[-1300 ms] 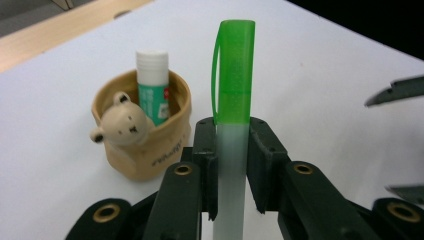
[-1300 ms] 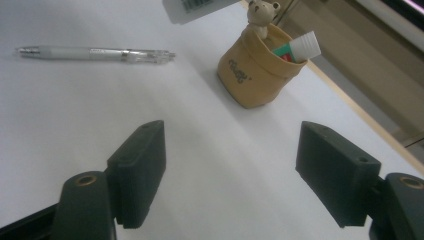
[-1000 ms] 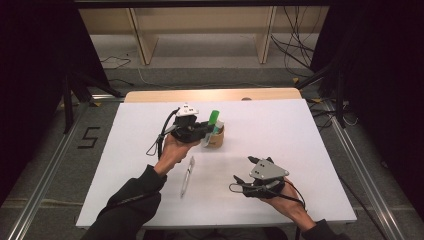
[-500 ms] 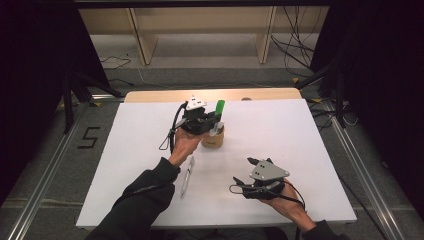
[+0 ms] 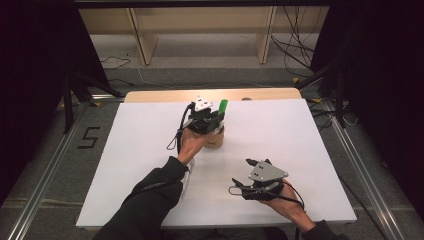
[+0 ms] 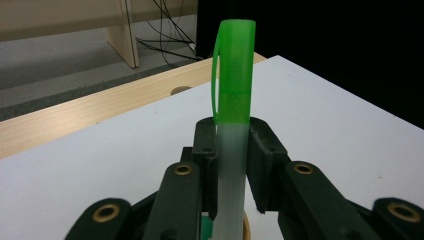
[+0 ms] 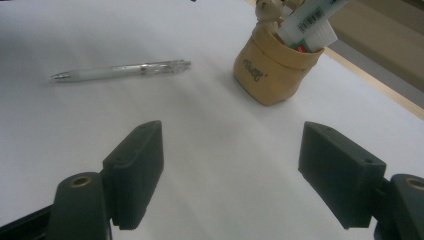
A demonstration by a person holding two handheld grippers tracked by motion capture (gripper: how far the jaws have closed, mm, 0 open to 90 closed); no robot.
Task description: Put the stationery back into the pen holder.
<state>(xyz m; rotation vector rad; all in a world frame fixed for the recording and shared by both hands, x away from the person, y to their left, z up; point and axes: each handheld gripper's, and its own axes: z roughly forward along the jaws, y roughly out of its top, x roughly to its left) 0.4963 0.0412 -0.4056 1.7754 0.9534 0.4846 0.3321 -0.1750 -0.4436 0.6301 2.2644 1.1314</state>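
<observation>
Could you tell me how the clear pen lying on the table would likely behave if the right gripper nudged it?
The clear pen is round and slim, so it would probably roll on the smooth white table. It looks light and stiff, and may slip between the open right gripper's flat pads.

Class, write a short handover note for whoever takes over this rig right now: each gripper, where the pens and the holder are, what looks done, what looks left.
Left gripper: shut on the green-capped pen, held upright above the tan holder.
Right gripper: open, holding nothing, low over the white table.
Holder: already has items in it.
Clear pen: lying flat on the table, untouched.
Likely left: lower and release the green-capped pen, then probably fetch the clear pen.
</observation>
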